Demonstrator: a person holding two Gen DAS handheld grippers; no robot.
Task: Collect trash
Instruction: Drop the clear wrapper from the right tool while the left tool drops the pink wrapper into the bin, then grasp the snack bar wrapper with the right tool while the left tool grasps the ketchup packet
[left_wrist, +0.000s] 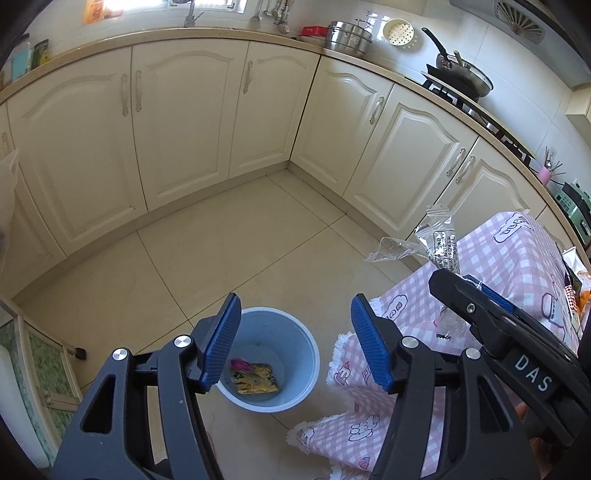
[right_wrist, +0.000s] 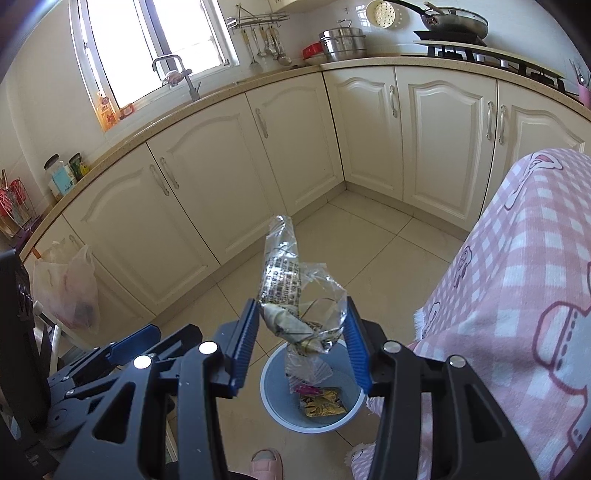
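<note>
A light blue trash bin (left_wrist: 295, 384) stands on the tiled floor with a yellow wrapper (left_wrist: 256, 378) and a pink scrap inside. My left gripper (left_wrist: 295, 343) is open and empty above the bin. My right gripper (right_wrist: 301, 339) has its pads set apart around a crumpled clear plastic wrapper (right_wrist: 295, 291) with black print, held above the bin (right_wrist: 280, 410). In the left wrist view the right gripper (left_wrist: 476, 291) shows at the right, with the clear wrapper (left_wrist: 439, 240) sticking out beyond it.
A pink checked cloth (left_wrist: 509, 258) covers a table at the right, hanging down beside the bin. Cream kitchen cabinets (left_wrist: 184, 118) line the far walls. A plastic bag (right_wrist: 66, 288) hangs on a cabinet at the left. A pink slipper (right_wrist: 266, 463) is below.
</note>
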